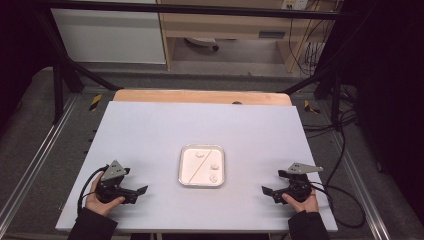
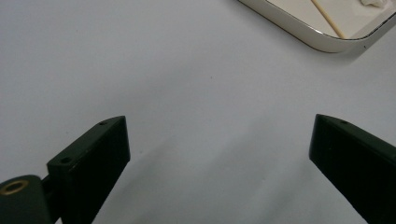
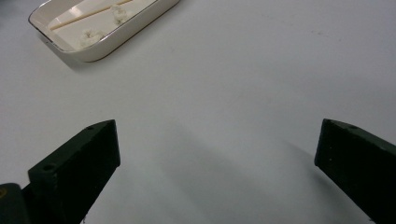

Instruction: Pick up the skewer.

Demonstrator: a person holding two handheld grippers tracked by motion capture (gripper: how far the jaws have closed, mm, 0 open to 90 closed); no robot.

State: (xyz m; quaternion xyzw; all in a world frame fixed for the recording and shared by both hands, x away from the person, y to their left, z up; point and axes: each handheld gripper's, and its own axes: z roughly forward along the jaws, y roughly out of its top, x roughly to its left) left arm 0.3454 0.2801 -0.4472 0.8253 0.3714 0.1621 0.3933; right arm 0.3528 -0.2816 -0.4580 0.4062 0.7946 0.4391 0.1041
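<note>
A shallow white tray (image 1: pixel 201 166) with a thin metallic rim sits near the middle of the pale table (image 1: pixel 150 130), between the two grippers and a little farther from the person than either. Inside it a thin wooden stick (image 1: pixel 202 165) lies slantwise from the far right corner toward the near left one, and three small white lumps lie around it: one (image 1: pixel 199 153) on the far left side of the stick, two (image 1: pixel 215 171) on its near right side. The left gripper (image 1: pixel 141 191) rests low at the table's near left, held in the person's left hand (image 1: pixel 102 200), its jaws pointing toward the tray and spread wide with bare tabletop between them; in the left gripper view a corner of the tray (image 2: pixel 322 39) shows well ahead, with the stick's end (image 2: pixel 329 21) inside. The right gripper (image 1: pixel 267 192) rests at the near right in the right hand (image 1: pixel 302 202), also aimed inward, its jaws likewise spread apart over bare table. In the right gripper view the tray (image 3: pixel 107 39) lies well ahead at upper left, apart from both jaws.
</note>
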